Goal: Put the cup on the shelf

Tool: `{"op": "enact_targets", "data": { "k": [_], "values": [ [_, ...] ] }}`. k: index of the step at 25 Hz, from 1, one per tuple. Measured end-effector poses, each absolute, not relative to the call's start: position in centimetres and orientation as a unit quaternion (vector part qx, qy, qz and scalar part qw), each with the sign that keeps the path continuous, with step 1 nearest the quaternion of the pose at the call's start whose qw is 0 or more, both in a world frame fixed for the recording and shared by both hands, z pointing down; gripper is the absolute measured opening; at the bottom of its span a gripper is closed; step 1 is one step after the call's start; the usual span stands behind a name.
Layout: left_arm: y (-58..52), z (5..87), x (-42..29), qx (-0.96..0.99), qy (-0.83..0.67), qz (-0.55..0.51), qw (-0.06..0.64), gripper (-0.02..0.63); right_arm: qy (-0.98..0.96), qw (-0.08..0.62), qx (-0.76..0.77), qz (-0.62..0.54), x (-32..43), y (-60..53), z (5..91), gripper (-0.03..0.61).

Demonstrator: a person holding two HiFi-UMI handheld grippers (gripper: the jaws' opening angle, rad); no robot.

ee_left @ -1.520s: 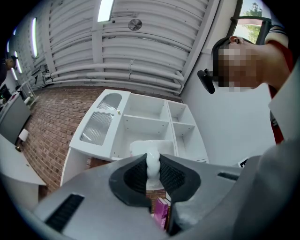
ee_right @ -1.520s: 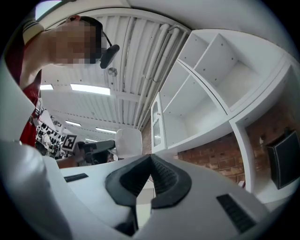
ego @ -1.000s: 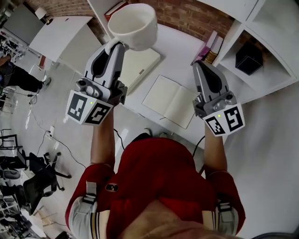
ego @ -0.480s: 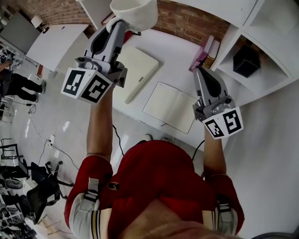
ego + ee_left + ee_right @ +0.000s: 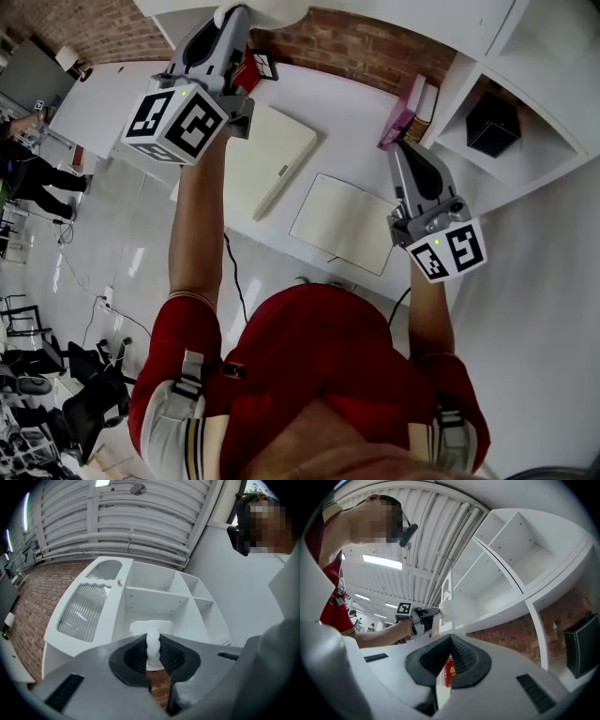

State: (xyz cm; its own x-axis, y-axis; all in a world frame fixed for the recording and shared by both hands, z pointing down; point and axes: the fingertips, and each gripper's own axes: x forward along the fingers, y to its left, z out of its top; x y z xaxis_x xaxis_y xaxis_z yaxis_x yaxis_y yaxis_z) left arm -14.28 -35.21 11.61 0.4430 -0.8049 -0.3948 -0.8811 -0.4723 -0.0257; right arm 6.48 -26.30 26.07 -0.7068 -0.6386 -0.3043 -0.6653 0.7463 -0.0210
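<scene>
A white cup (image 5: 151,627) hangs by its handle between the pads of my left gripper (image 5: 153,651), which is shut on it. The gripper is raised high, at the top edge of the head view (image 5: 234,13), where the cup is almost cut off. In the right gripper view the cup (image 5: 451,609) is level with a board of the white shelf (image 5: 511,606), just off its left end. The shelf's open compartments (image 5: 154,595) lie straight ahead of the cup. My right gripper (image 5: 406,150) is low over the desk, shut and holding nothing.
On the white desk (image 5: 347,112) lie an open notebook (image 5: 342,220) and a closed white book (image 5: 272,155). Upright books (image 5: 408,111) lean by the shelf unit, and a black box (image 5: 492,127) sits in one cube. A brick wall (image 5: 366,47) runs behind.
My left gripper has lifted the cup upward and away, so that the cup now leaves the top of the head view. The right gripper has hardly moved.
</scene>
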Motion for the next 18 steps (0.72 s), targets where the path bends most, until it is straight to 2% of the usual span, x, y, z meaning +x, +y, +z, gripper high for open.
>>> {"op": "enact_targets", "data": {
  "k": [18],
  "values": [
    [-44.1,10.6,-14.3,-0.839,0.514,0.139,0.111,0.048,0.912,0.132,-0.387,0.042,6.2,-28.7,26.9,-0.003]
  ]
}}
